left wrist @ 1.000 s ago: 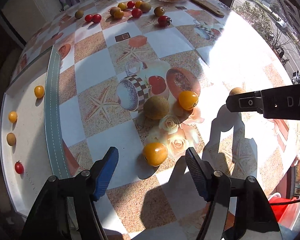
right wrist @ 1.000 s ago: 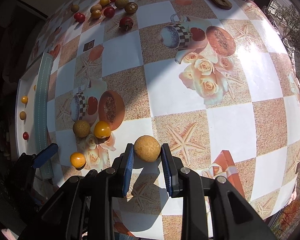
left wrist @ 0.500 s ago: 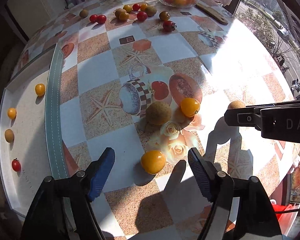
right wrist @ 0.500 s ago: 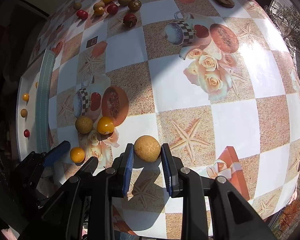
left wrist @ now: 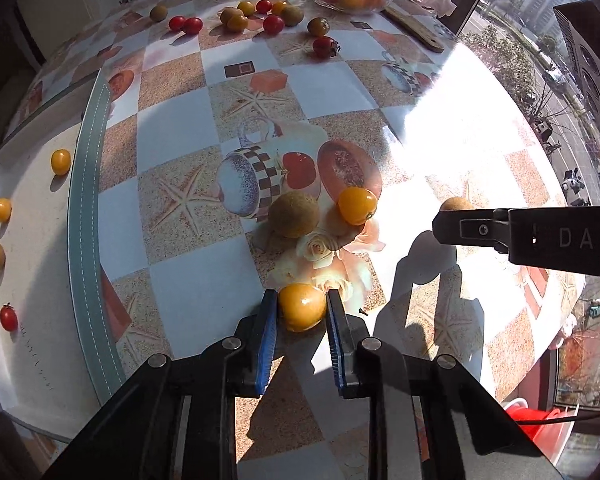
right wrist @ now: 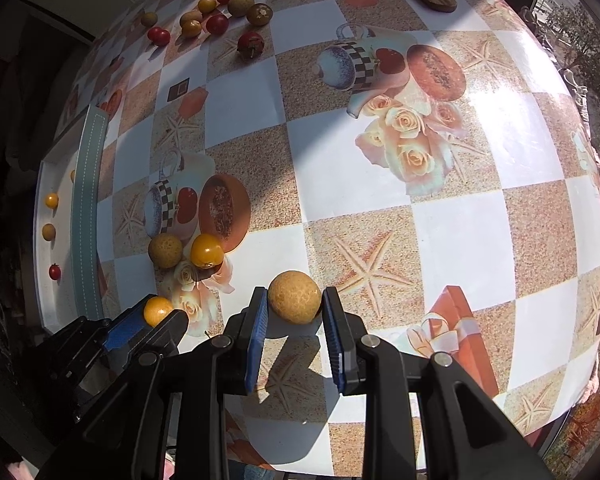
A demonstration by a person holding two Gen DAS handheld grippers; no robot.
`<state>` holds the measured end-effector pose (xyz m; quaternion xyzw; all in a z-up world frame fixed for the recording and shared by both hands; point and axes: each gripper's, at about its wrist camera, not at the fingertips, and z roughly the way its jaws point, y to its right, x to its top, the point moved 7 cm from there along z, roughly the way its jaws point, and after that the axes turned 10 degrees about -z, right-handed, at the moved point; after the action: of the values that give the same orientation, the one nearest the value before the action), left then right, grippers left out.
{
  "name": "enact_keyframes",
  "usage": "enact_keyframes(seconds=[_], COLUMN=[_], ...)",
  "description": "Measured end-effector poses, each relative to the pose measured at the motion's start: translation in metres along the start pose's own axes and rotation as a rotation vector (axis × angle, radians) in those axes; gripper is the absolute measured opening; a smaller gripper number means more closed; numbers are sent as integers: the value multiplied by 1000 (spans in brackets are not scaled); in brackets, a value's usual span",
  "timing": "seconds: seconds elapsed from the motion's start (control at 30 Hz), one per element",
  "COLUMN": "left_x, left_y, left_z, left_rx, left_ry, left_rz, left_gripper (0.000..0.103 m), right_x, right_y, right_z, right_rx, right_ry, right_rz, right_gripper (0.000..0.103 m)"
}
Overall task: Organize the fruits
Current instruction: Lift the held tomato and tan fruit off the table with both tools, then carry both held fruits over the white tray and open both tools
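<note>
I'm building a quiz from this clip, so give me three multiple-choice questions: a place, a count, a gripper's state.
1. Where is the white tray? A) along the table's left edge B) beside the glass bowl C) on a chair
2. How many fruits lie on the tray? A) two B) four C) six
3. What is the left gripper doing? A) gaping wide B) gripping the yellow tomato C) holding a knife

1 A: it lines the left edge. 2 B: two yellow, one brown, one red. 3 B: its jaws have just been closing; both pads press the tomato.
</note>
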<state>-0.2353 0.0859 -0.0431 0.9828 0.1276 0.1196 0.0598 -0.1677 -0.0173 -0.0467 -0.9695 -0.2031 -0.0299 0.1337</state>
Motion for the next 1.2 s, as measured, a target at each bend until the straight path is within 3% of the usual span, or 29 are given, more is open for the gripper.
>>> enact_keyframes(seconds=[0.27, 0.47, 0.9, 1.2], left_x=[9, 20, -5, -26], left_y=[-19, -58, -198, -246], left_z=[-25, -51, -71, -59], left_rx=[-3, 27, 190, 234], left_ry=[32, 86, 131, 113], left_rz=[-63, -159, -384, -479], left_gripper=[25, 25, 25, 25], right_x=[11, 29, 63, 72], right_y=[-14, -48, -195, -266], right_z=[-11, -16, 14, 50], right_rx=[22, 39, 152, 173], right_ry=[22, 37, 14, -37], right_rz=[-31, -105, -344, -432], right_gripper=[30, 30, 30, 30])
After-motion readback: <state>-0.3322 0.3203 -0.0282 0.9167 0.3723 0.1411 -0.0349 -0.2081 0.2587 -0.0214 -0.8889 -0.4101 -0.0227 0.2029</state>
